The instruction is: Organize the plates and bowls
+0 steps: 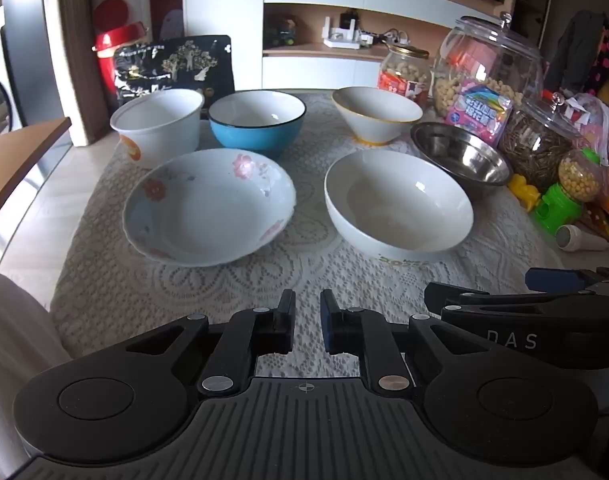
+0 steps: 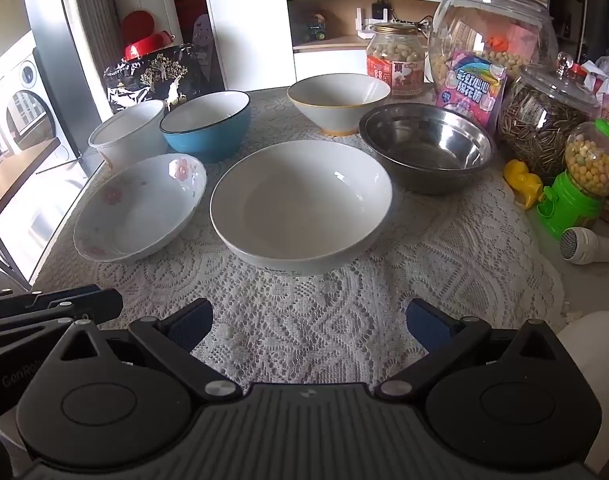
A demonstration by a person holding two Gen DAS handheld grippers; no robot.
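Observation:
Six bowls stand apart on a lace-covered table (image 1: pixel 232 292). In front are a floral shallow bowl (image 1: pixel 208 208) on the left and a plain white bowl (image 1: pixel 398 204) on the right. Behind them are a tall white bowl (image 1: pixel 156 124), a blue bowl (image 1: pixel 260 120), a yellow-rimmed white bowl (image 1: pixel 378 114) and a steel bowl (image 1: pixel 460 156). My left gripper (image 1: pixel 307 300) hovers shut and empty over the cloth, short of the front pair. My right gripper (image 2: pixel 309 312) is open wide and empty, just short of the plain white bowl (image 2: pixel 300 204).
Glass jars of snacks (image 2: pixel 488 28), a jar of seeds (image 2: pixel 544 120), a green candy dispenser (image 2: pixel 572 200) and a white handheld device (image 2: pixel 588 246) crowd the right side. A dark patterned box (image 1: pixel 172 66) stands behind the bowls. The table edge drops off at left.

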